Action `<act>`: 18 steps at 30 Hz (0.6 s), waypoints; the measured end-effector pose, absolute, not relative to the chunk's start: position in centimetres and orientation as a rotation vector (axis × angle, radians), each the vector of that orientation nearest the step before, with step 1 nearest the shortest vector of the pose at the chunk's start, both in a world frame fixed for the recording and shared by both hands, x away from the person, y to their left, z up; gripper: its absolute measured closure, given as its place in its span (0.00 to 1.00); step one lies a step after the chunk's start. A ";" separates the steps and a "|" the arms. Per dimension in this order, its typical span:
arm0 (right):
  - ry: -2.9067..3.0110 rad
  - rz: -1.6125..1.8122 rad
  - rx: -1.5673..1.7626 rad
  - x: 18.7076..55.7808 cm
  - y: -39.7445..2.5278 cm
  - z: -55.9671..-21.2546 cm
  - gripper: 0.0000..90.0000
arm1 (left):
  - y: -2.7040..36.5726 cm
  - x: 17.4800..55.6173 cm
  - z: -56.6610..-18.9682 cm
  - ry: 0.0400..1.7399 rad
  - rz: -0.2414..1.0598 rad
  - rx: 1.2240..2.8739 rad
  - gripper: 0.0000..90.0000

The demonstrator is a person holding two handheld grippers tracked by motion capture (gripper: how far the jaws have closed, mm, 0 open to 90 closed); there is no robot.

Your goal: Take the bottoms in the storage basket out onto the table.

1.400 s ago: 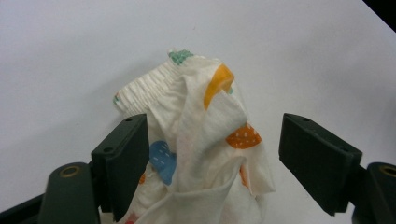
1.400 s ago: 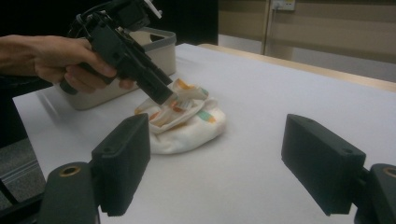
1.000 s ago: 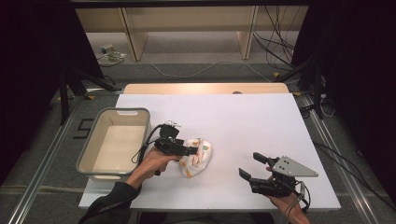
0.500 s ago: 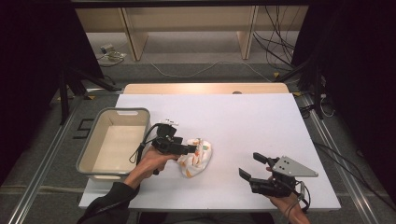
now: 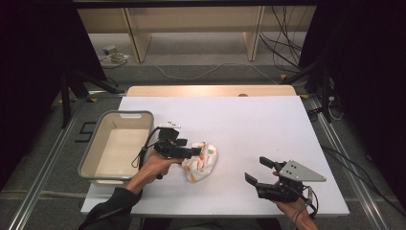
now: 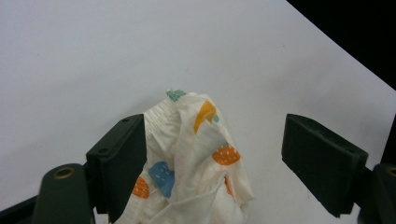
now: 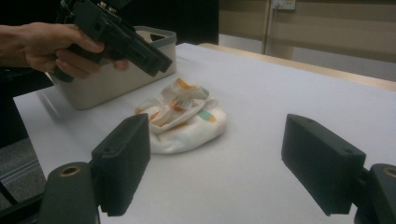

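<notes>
while the left gripper (image 5: 195, 152) hovers over the crumpled patterned cloth (image 5: 201, 163) at table (image 5: 249, 120) centre, the grey bin (image 5: 116, 143) sits at nine o'clock. left gripper view: jaws released, straddling the cloth (image 6: 191, 154). right gripper view: right gripper (image 7: 219, 163) released, cloth (image 7: 182, 121) at twelve o'clock.

This looks like a lab or recording room set up for filming handwork. A white table (image 5: 249, 124) stands on a grey floor between metal rails (image 5: 45, 158), with black curtains (image 5: 368, 72) hanging on both sides. Loose cables (image 5: 282, 48) trail across the floor behind it, near the legs of a plain wooden bench (image 5: 191, 19).
</notes>
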State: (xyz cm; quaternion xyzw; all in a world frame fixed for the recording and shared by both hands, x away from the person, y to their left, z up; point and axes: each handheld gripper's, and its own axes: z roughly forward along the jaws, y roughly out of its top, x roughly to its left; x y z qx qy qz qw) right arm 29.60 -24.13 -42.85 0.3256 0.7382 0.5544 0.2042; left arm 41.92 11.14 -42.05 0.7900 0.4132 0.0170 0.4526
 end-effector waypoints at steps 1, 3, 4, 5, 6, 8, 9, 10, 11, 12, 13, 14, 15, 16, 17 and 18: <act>2.059 1.546 0.907 29.6 -24.1 -42.8 0.27 | 11.2 41.9 -42.0 1.015 0.042 1.948 0.24; 2.059 1.547 0.908 29.6 -24.1 -42.8 0.27 | 11.3 41.7 -41.9 1.004 0.056 1.936 0.24; 2.061 1.546 0.907 29.6 -24.1 -42.9 0.27 | 11.4 41.6 -41.8 0.997 0.061 1.935 0.24; 2.060 1.546 0.907 29.6 -24.1 -42.8 0.27 | 11.5 41.5 -41.8 0.994 0.064 1.930 0.24; 2.061 1.544 0.905 29.6 -24.1 -42.8 0.27 | 11.5 41.4 -41.7 0.986 0.062 1.925 0.24; 2.061 1.545 0.908 29.6 -24.1 -42.9 0.27 | 11.7 41.1 -41.6 0.971 0.067 1.923 0.24; 2.062 1.545 0.908 29.6 -24.1 -42.9 0.27 | 11.7 41.0 -41.6 0.967 0.075 1.918 0.24; 2.063 1.543 0.909 29.6 -24.1 -42.8 0.27 | 11.8 40.9 -41.5 0.957 0.083 1.916 0.24; 2.063 1.543 0.909 29.6 -24.1 -42.8 0.27 | 11.9 40.8 -41.5 0.954 0.088 1.910 0.24; 2.064 1.543 0.910 29.6 -24.1 -42.8 0.27 | 11.9 40.7 -41.4 0.948 0.095 1.901 0.24; 2.064 1.542 0.911 29.6 -24.1 -42.9 0.27 | 12.0 40.5 -41.3 0.944 0.099 1.893 0.24; 2.064 1.541 0.910 29.6 -24.1 -42.9 0.27 | 12.0 40.5 -41.3 0.938 0.102 1.888 0.24; 2.064 1.540 0.910 29.6 -24.1 -42.9 0.27 | 12.1 40.4 -41.2 0.931 0.108 1.883 0.24; 2.064 1.539 0.910 29.6 -24.1 -42.9 0.27 | 12.2 40.3 -41.1 0.926 0.109 1.877 0.24; 2.063 1.541 0.911 29.6 -24.1 -42.9 0.27 | 12.3 40.1 -41.1 0.925 0.111 1.866 0.24; 2.063 1.542 0.912 29.6 -24.1 -42.9 0.27 | 12.4 40.0 -41.0 0.923 0.113 1.856 0.24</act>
